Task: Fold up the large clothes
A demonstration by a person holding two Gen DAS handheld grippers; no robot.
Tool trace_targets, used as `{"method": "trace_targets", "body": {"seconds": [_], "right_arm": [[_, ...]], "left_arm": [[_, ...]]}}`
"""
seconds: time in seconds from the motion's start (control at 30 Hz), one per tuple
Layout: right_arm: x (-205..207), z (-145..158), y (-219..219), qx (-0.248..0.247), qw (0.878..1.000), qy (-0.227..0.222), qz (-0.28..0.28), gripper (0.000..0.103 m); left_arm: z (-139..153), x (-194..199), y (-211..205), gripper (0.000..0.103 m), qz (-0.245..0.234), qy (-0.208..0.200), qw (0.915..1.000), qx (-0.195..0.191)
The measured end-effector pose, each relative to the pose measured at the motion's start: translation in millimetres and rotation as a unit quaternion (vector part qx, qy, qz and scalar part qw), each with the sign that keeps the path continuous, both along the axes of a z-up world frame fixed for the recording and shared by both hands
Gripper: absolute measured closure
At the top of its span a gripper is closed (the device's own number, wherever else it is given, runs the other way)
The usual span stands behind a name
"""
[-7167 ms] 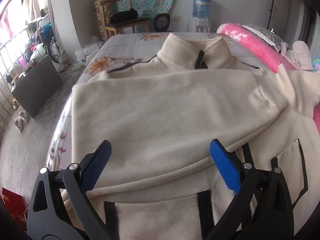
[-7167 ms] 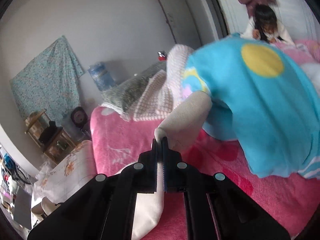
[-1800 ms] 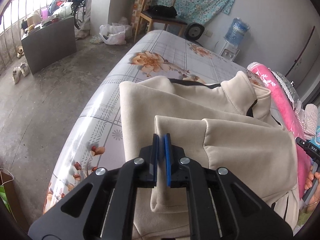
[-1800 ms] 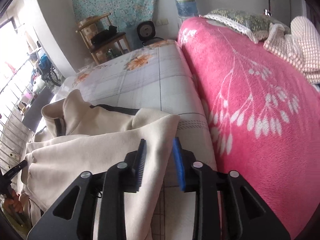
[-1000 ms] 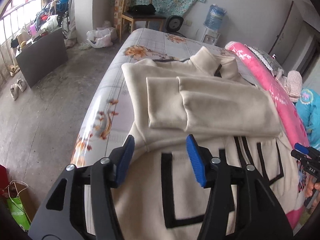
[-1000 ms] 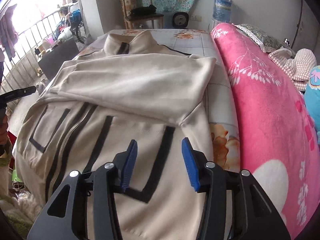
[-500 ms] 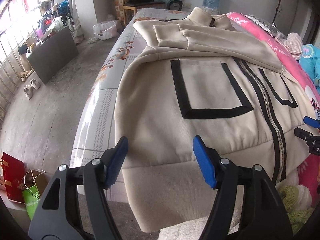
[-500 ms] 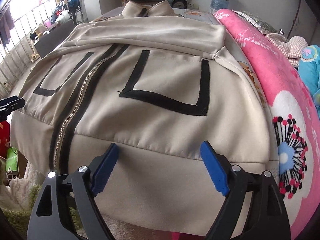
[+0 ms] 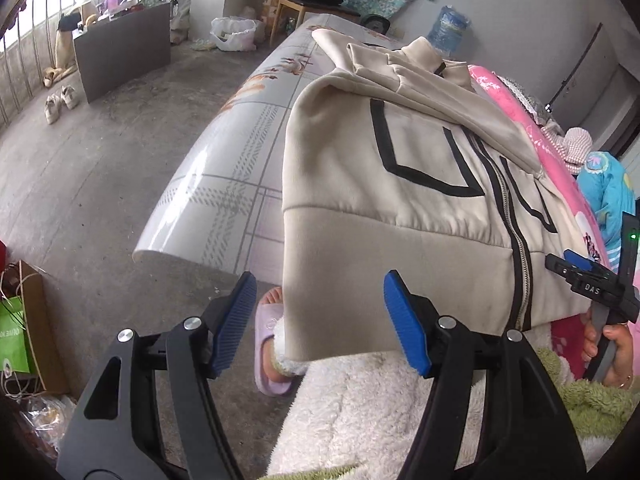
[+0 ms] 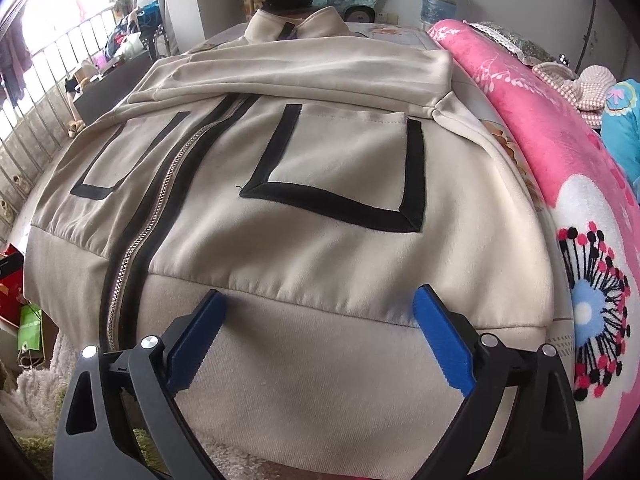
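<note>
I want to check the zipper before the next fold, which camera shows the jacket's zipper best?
The right wrist view: the zipper runs almost its whole length down the jacket, metal teeth clearly visible. The left wrist view shows it too, but off to the right, narrower and foreshortened.

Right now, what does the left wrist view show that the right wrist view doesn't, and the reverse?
Only the left wrist view: the bare floor, a foot in a lilac slipper and the right gripper from outside.
Only the right wrist view: the flower print on the pink blanket.
Both: the beige jacket, sleeves folded across, hem hanging off the bed edge, with each view's own gripper over that hem, pressing nothing.
</note>
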State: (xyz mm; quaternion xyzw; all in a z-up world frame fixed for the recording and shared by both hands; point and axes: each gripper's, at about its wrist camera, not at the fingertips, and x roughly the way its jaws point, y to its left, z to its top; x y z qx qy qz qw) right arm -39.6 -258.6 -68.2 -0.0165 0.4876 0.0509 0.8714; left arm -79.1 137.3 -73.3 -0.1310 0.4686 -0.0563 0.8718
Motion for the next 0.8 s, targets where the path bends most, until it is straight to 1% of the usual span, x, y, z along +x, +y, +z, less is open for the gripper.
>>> {"method": "trace_targets", "body": {"seconds": [0.07,0.13,0.27,0.5,0.6,0.77,0.8], "right_arm": [[1,0,0,0.001,1.0,0.001,0.002,0.01],[1,0,0,0.002,1.0,0.002,0.003,0.01],[2,0,0,0.001,1.0,0.003,0.002,0.01],[2,0,2,-0.001,1.0,0.006,0.0,0.01],[3,0,1,0.0,1.0,0.007,0.0,0.01],[3,-1,1,-0.001,1.0,0.009,0.001,0.01],[3,-1,2,-0.002,1.0,0.009,0.0,0.01]], "left_arm": [[-4,-4,-2,0.048,-0.008,0.002,0.9999,-0.012],[-9,-5,-3,0.05,-0.015,0.008,0.9997,-0.019],[-16,-2,-1,0.051,-0.016,0.017,0.9988,-0.042],[-28,1,16,0.049,0.004,0.032,0.9958,-0.086],[-37,5,23,0.049,0.002,0.04,0.9919,-0.121],[-53,15,22,0.05,-0.012,0.05,0.9847,-0.166],[-54,15,20,0.051,-0.014,0.05,0.9839,-0.171]]}}
